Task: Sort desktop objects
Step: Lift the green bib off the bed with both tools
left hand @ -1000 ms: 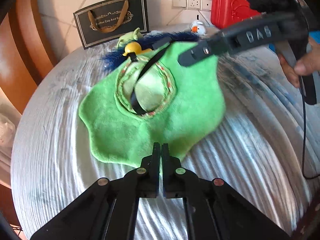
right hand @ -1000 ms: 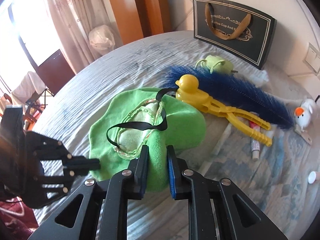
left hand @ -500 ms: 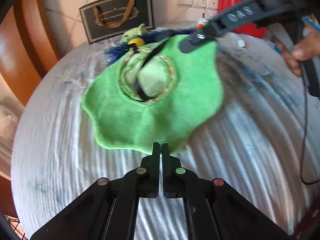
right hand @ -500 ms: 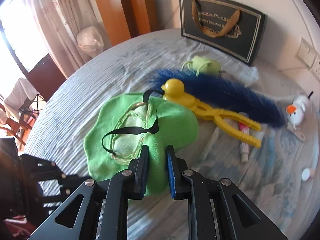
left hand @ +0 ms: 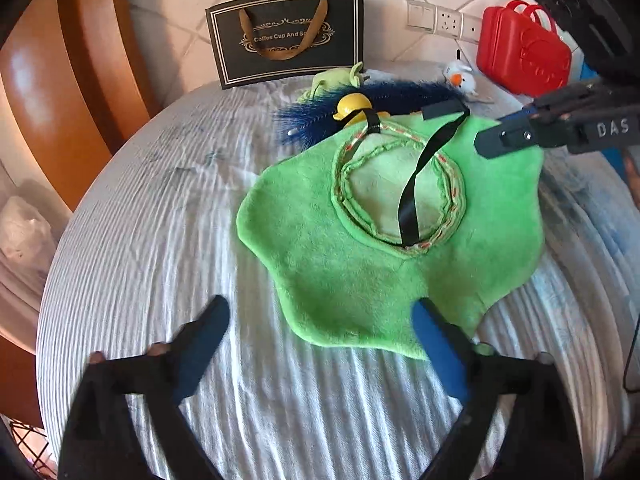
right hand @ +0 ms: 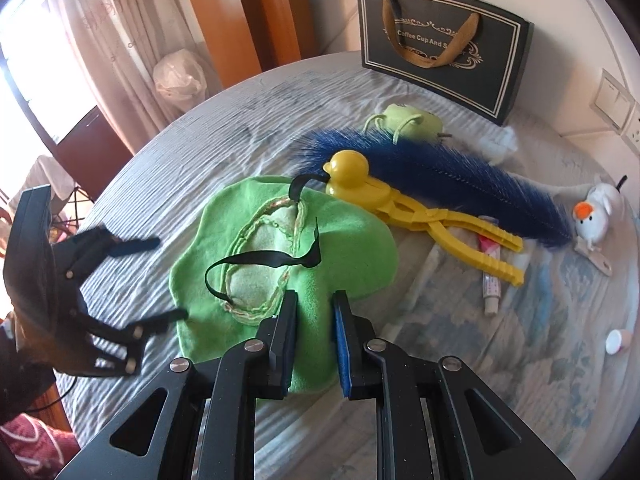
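Left gripper is motion-blurred, base cut off at frame bottom; fingers spread wide, nothing between them, right finger overlapping near edge of green hat – contact or just above, can't tell. Right gripper is narrowed w/ a fold of hat's brim between the pads; whether it's pinched tight is unclear, small gaps show. In left wrist view its tip sits at hat's far right edge. Hat lies flat on the round table, opening up, black strap looped across. Behind it, yellow duck tongs partly hidden by hat in left wrist view, blue feather, tube under tong handles, label unreadable.
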